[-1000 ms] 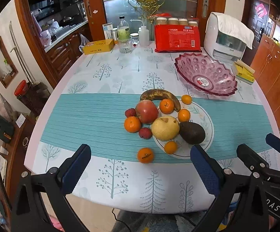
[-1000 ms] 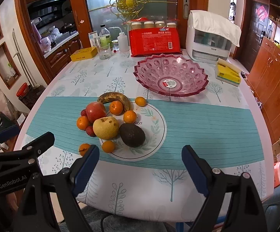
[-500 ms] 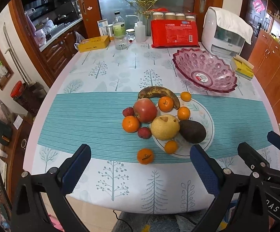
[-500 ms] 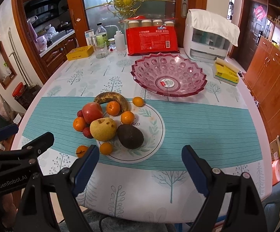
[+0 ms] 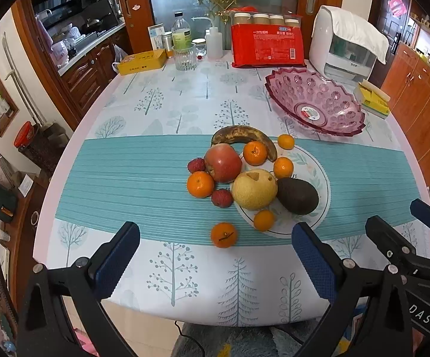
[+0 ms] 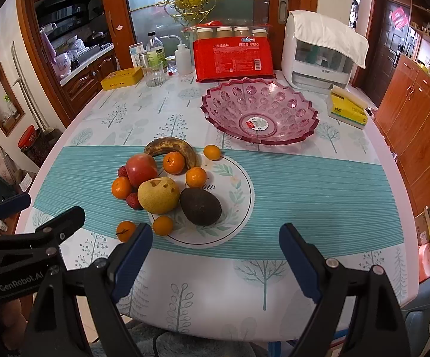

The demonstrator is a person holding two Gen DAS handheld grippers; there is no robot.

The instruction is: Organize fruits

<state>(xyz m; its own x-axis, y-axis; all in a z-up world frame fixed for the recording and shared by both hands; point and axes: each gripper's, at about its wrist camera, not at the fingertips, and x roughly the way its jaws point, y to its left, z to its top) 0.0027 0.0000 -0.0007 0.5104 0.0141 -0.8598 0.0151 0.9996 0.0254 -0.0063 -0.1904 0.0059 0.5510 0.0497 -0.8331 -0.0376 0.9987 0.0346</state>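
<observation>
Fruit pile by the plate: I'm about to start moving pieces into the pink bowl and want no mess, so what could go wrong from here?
1. The apple, pear and small oranges touch, so lifting one may set the others rolling.
2. One orange lies off the plate toward the table's near edge; a nudge could send it off.
3. The bowl is shallow with sloping sides, so dropped round fruit might bounce out.
</observation>
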